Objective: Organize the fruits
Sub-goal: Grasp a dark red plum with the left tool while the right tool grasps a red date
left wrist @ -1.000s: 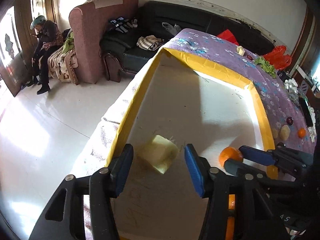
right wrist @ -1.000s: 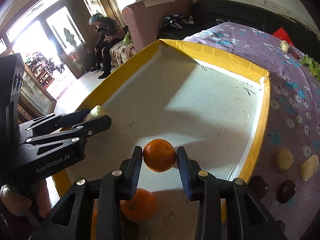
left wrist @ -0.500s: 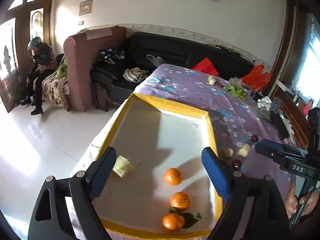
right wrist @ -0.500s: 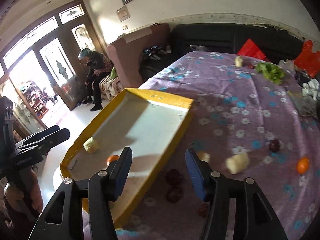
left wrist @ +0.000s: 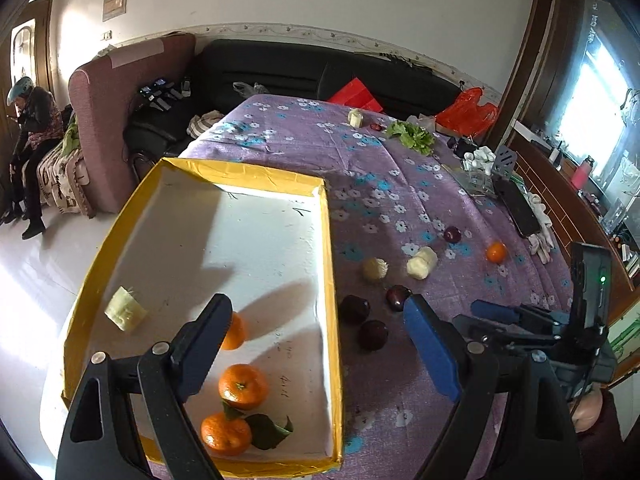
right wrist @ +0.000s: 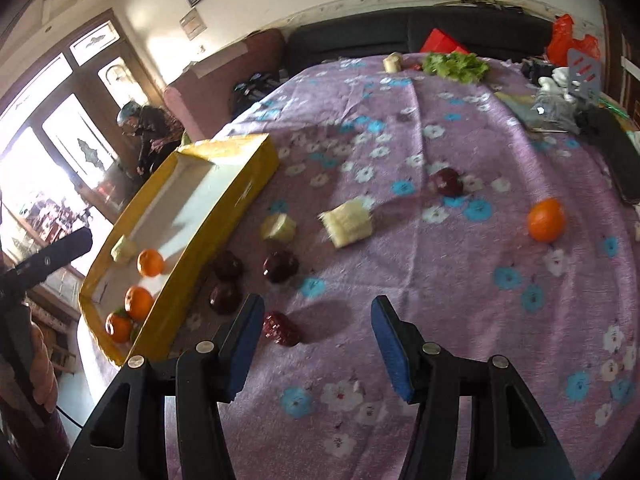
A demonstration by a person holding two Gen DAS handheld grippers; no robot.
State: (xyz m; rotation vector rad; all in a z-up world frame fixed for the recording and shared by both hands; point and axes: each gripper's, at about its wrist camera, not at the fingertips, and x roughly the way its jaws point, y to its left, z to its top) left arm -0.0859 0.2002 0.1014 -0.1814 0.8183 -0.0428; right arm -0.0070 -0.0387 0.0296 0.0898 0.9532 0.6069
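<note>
A yellow-rimmed white tray (left wrist: 328, 240) holds three oranges (left wrist: 242, 386) and a pale yellow fruit chunk (left wrist: 124, 314). My left gripper (left wrist: 316, 308) hangs open above the tray's right rim, with nothing between its fingers. To the tray's right, dark red fruits (left wrist: 354, 308), pale chunks (left wrist: 421, 263) and a lone orange (left wrist: 496, 252) lie on the purple flowered cloth. My right gripper (right wrist: 318, 304) stands open over the cloth, holding nothing. A dark red fruit (right wrist: 281, 329) lies just beside its left finger. Farther off are a pale chunk (right wrist: 348, 222), the lone orange (right wrist: 546, 220) and the tray (right wrist: 224, 216).
Lettuce (left wrist: 412, 134), a dark phone (left wrist: 518, 208), white gloves and red bags (left wrist: 466, 110) crowd the table's far and right side. A black sofa (left wrist: 304, 72) and a pink armchair stand behind. A person (left wrist: 30, 148) sits far left.
The left gripper let go of the pale chunk and the right let go of an orange in the tray. Both opened, pulled back and swung right toward the loose fruit on the cloth.
</note>
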